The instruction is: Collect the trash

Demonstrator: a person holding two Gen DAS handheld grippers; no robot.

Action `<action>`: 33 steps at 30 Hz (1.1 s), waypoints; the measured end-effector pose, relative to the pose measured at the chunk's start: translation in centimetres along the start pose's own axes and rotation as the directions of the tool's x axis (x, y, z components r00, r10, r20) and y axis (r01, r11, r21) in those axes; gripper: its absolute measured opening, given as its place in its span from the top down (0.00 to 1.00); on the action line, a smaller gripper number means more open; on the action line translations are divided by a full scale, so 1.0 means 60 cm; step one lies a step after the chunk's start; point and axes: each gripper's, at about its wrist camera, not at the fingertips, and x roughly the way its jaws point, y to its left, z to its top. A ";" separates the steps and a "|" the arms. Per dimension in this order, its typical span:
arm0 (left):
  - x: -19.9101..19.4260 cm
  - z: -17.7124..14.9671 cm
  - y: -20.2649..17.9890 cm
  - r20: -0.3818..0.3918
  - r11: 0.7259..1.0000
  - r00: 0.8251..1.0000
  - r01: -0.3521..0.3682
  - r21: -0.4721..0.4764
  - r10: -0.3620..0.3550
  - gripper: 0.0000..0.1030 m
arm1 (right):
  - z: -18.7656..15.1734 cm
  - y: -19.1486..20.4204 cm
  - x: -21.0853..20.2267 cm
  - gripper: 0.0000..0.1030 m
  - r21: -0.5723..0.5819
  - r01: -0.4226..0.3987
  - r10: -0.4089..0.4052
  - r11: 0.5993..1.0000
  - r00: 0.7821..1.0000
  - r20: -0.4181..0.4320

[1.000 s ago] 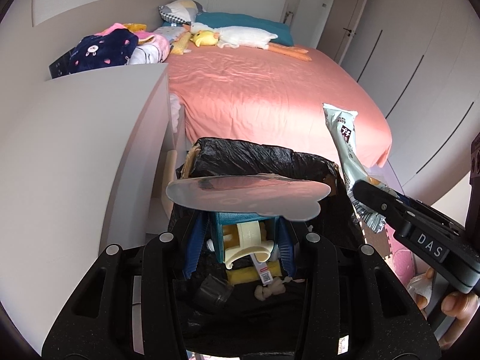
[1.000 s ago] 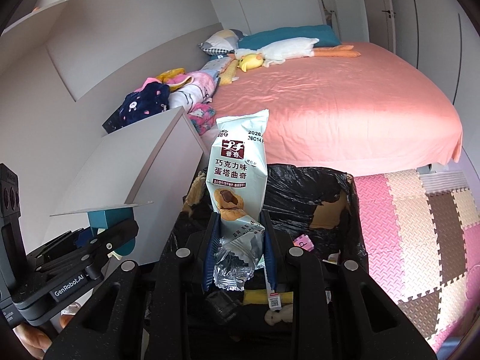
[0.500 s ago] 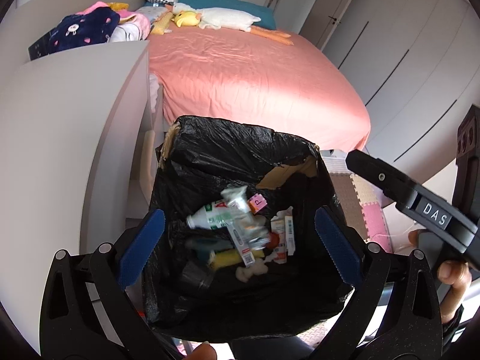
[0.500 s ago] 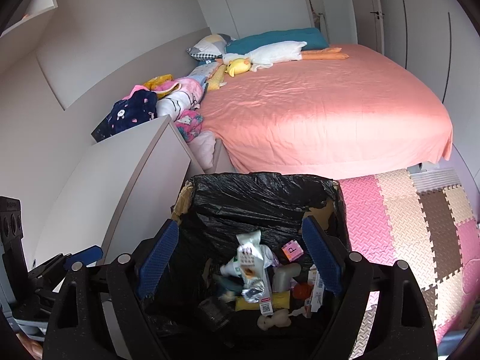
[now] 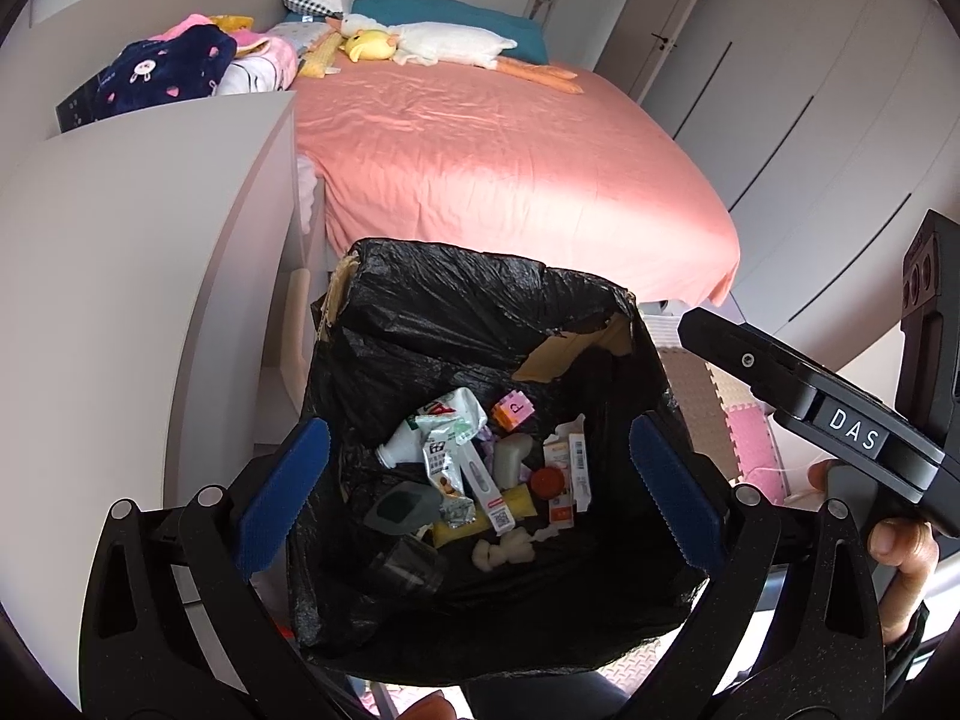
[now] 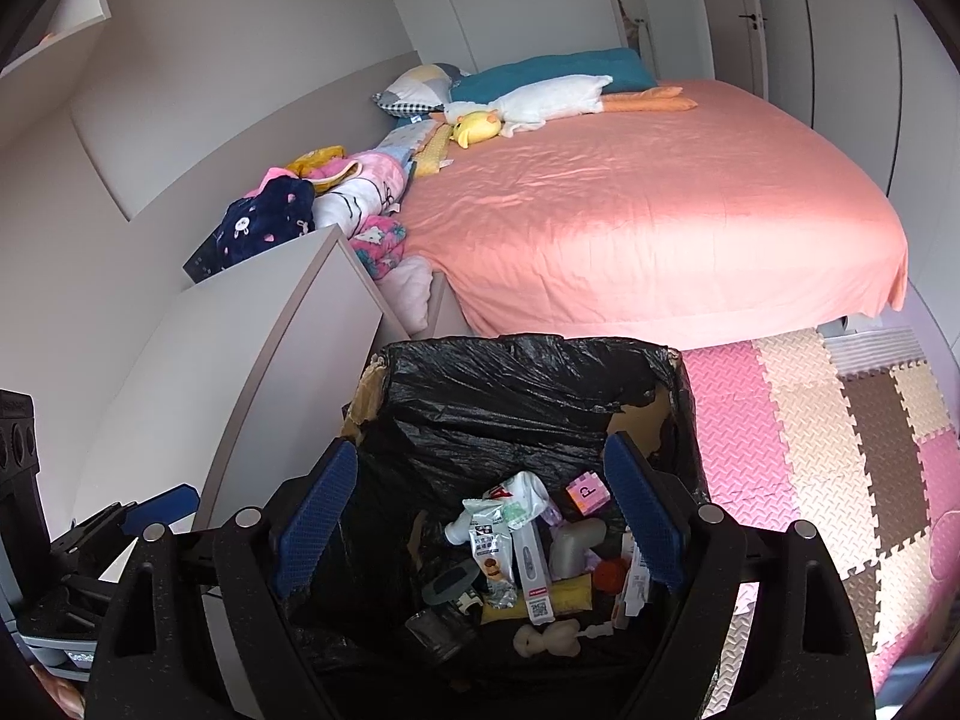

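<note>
A cardboard bin lined with a black bag [image 5: 456,294] [image 6: 528,378] stands on the floor by the bed. Trash lies in it: a snack wrapper [image 5: 441,462] [image 6: 489,546], a white bottle [image 5: 402,447], a pink block [image 5: 513,408] [image 6: 587,492], a red cap [image 5: 546,480] and several small boxes. My left gripper [image 5: 474,498] is open and empty above the bin. My right gripper [image 6: 480,534] is open and empty above it too; its body shows in the left wrist view [image 5: 840,432].
A bed with a salmon-pink sheet [image 5: 492,162] [image 6: 648,210] lies behind the bin, with a goose plush [image 5: 444,42] and pillows. A white cabinet [image 5: 120,276] [image 6: 240,360] stands left, clothes [image 5: 168,69] behind it. Foam mats [image 6: 840,450] cover the floor at right.
A second ago my left gripper held a teal container with a peeled lid and my right held the snack wrapper. Both opened, and the items dropped into the bin.
</note>
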 end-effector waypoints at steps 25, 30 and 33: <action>-0.001 -0.002 -0.003 0.007 0.998 0.999 -0.043 0.036 0.042 0.06 | 0.000 0.006 0.001 0.18 -0.009 0.001 -0.001 1.000 1.000 -0.004; -0.001 -0.002 -0.003 0.008 0.998 0.999 -0.044 0.037 0.044 0.06 | 0.000 0.006 0.000 0.18 -0.008 0.001 -0.001 1.000 1.000 -0.004; -0.001 -0.002 -0.004 0.009 0.998 0.999 -0.048 0.038 0.048 0.06 | -0.001 0.006 0.000 0.18 -0.008 0.002 -0.002 1.000 1.000 -0.005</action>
